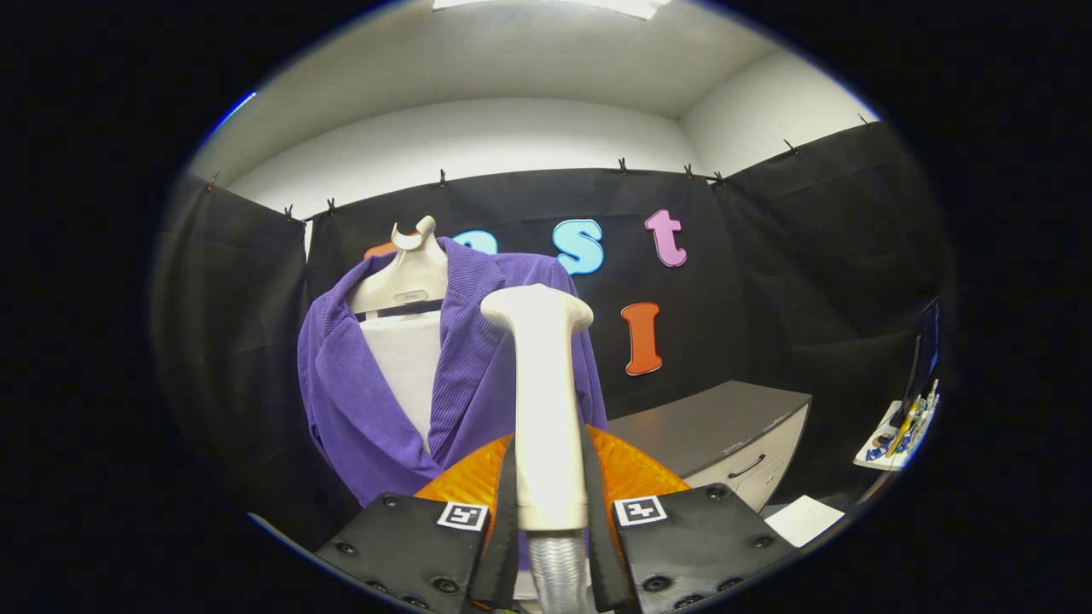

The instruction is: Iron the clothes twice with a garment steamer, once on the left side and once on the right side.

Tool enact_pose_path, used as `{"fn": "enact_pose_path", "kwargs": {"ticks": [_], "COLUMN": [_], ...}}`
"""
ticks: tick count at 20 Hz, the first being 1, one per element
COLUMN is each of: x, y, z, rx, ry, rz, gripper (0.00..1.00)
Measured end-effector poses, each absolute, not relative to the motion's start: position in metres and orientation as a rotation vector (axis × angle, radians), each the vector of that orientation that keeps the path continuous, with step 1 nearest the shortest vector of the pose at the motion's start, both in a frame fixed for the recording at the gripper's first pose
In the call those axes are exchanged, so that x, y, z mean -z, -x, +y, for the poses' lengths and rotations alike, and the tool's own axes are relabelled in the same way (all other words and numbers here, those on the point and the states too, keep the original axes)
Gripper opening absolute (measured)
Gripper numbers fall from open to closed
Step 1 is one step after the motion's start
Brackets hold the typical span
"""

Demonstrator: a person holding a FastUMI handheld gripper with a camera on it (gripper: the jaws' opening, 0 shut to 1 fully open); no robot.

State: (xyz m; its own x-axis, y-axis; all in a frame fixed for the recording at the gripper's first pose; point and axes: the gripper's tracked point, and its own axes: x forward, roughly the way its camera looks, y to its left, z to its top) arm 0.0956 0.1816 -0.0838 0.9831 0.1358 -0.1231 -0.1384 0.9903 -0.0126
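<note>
Between the fingers of the gripper (550, 512), both pressing its sides, the steamer (543, 401) stands upright, a smooth cream handle widening to a rounded head. Its ribbed hose (559, 573) drops away below, cut off. Just beyond hangs the jacket (363, 401), purple ribbed cloth on a pale hanger (408, 275), its right side hidden behind the steamer.

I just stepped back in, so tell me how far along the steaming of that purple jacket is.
Done: the gripper is shut on the steamer handle, with both fingers pressing its sides and the hose hanging below. In hand: the steamer head points at the purple jacket on the hanger form, though contact cannot be told. Left: nothing shows either pass finished, so left and right sides likely remain.
</note>
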Motion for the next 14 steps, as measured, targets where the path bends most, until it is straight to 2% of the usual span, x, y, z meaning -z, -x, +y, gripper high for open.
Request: {"fn": "enact_pose_path", "kwargs": {"ticks": [14], "x": [0.158], "y": [-0.087], "z": [0.174], "rx": [-0.115], "ry": [0.080], "rz": [0.188], "gripper": [0.41]}}
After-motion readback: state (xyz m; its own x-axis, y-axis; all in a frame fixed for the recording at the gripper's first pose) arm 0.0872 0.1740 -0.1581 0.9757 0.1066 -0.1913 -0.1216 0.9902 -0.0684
